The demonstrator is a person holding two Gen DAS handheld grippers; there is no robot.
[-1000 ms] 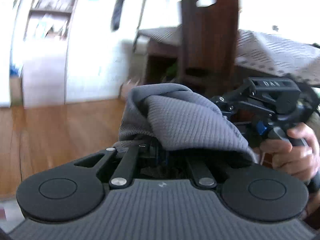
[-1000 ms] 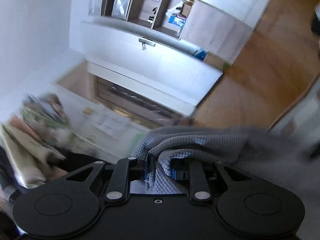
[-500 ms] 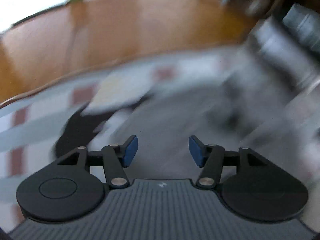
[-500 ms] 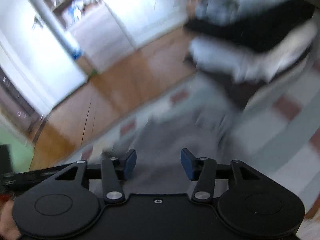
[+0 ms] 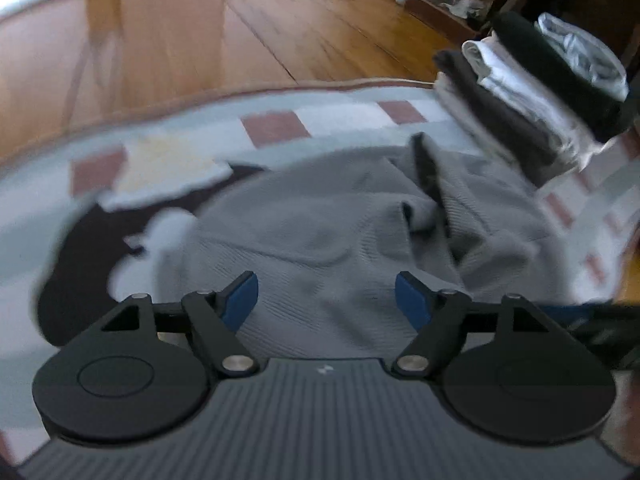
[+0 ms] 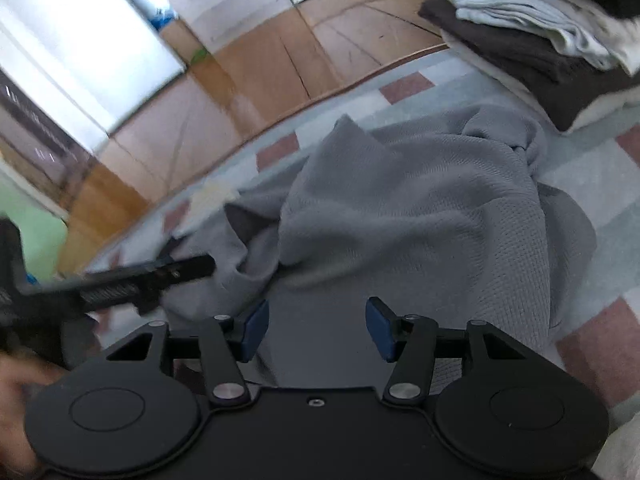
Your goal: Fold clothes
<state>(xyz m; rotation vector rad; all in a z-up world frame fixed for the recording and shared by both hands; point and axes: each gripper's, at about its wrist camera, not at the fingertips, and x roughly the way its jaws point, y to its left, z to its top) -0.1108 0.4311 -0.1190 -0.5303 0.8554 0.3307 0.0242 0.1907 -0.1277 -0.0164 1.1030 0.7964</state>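
Note:
A grey knit garment [image 5: 328,220] lies rumpled on a checked rug [image 5: 276,126], also filling the middle of the right wrist view as grey garment [image 6: 420,208]. My left gripper [image 5: 326,298] hovers just above its near edge, open, nothing between the blue pads. My right gripper [image 6: 316,326] is likewise open over the near part of the cloth. In the right wrist view the left gripper [image 6: 132,280] shows as a blurred black tool at the left, held by a hand [image 6: 16,392].
A stack of folded clothes [image 5: 532,92] in dark, white and black layers sits at the rug's far right; the same stack [image 6: 540,40] shows top right. A black and white cloth [image 5: 100,248] lies left of the garment. Wooden floor [image 5: 180,40] lies beyond the rug.
A second ago both grippers held the grey garment up in the air. They have let go; the garment now lies on the rug and both grippers have dropped low over it, jaws apart.

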